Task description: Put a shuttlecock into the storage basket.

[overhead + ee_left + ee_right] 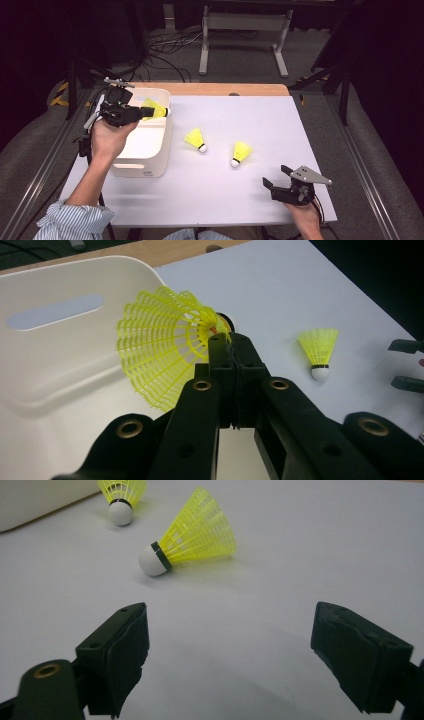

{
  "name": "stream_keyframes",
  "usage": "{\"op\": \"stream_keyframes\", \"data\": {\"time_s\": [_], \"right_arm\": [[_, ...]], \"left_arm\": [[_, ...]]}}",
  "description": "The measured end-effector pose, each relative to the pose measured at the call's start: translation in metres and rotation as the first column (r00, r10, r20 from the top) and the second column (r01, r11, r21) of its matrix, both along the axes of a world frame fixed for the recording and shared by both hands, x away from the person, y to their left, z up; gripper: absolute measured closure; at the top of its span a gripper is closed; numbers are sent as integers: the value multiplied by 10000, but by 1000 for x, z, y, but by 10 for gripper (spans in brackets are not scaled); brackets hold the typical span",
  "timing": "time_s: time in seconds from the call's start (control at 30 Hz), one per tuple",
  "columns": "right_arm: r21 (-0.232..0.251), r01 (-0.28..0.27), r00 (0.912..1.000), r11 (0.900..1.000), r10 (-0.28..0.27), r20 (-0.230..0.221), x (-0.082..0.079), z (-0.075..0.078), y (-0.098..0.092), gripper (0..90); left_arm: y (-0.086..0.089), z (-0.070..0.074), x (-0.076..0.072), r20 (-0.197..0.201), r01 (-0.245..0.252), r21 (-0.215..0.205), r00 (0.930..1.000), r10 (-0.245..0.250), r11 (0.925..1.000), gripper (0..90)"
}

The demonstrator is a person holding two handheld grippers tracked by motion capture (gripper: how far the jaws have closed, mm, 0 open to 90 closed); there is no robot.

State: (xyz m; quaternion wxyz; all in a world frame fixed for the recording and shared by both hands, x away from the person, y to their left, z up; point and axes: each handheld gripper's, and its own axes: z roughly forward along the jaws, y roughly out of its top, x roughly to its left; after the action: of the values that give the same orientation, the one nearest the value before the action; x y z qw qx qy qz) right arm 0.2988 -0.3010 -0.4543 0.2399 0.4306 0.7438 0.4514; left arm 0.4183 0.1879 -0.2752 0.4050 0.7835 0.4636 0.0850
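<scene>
Jaws of your left gripper (pixel 145 113) are pressed together on the yellow shuttlecock (pixel 165 347), pinching it near the cork end, and you hold it above the white bin (pixel 150 145) at the left side of the table (pixel 250 200); its skirt opens toward the bin's inside. Your right gripper (pixel 230 650) rests low over the table with jaws wide apart and nothing between them. Two more shuttlecocks lie on the table, one (pixel 196 138) just beside the bin, probably not touching it, the other (pixel 240 152) nearer to the right gripper.
</scene>
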Motion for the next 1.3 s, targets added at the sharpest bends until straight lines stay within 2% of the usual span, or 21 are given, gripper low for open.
{"op": "stream_keyframes", "data": {"time_s": [0.5, 0.83, 1.3], "right_arm": [[25, 19, 10000, 10000, -19, -32, 0, 0, -1, 160], [13, 8, 10000, 10000, -8, -40, 0, 0, -1, 160], [-4, -66, 9999, 10000, 66, -87, 1, 0, 1, 160]], "left_arm": [[15, -8, 9, -142, -618, 15, 9980, 618, 9981, 895], [19, -18, 18, -299, -1035, 464, 9940, 1049, 9935, 895], [16, -40, 35, -874, -1339, 699, 9863, 1398, 9885, 893]]}}
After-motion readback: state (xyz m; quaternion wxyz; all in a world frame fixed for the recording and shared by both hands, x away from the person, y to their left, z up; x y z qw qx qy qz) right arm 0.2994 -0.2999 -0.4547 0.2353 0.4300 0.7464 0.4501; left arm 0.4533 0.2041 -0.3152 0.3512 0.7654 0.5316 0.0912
